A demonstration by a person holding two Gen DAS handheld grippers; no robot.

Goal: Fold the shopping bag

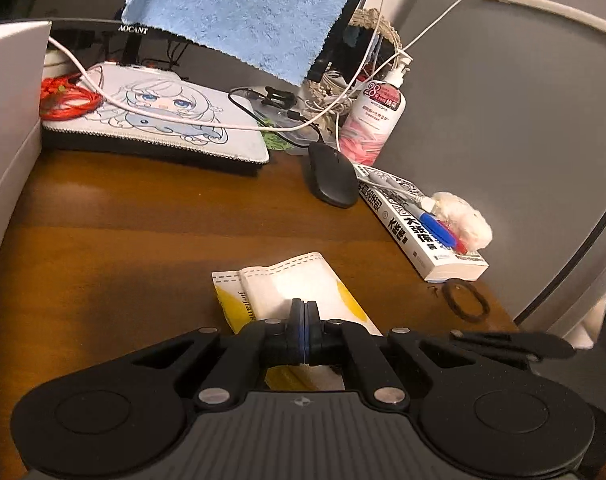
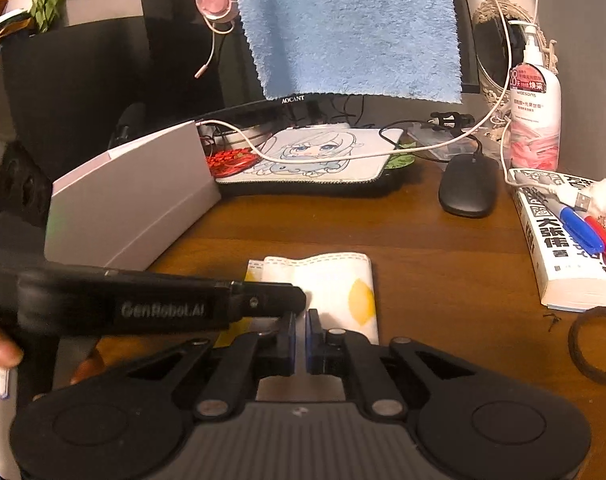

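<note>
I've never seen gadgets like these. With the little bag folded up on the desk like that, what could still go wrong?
The folded shopping bag lies as a small packet on the wooden desk; its layers could spring open if the left gripper, closed above it, lifts carelessly. The right gripper sits very close to the left one, so they might bump. A hair tie and a book lie nearby and could be nudged.

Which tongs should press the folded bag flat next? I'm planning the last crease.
Probably the left tongs: shut, tips already over the bag. The right tongs sit at its near edge, partly blocked by the left.
</note>
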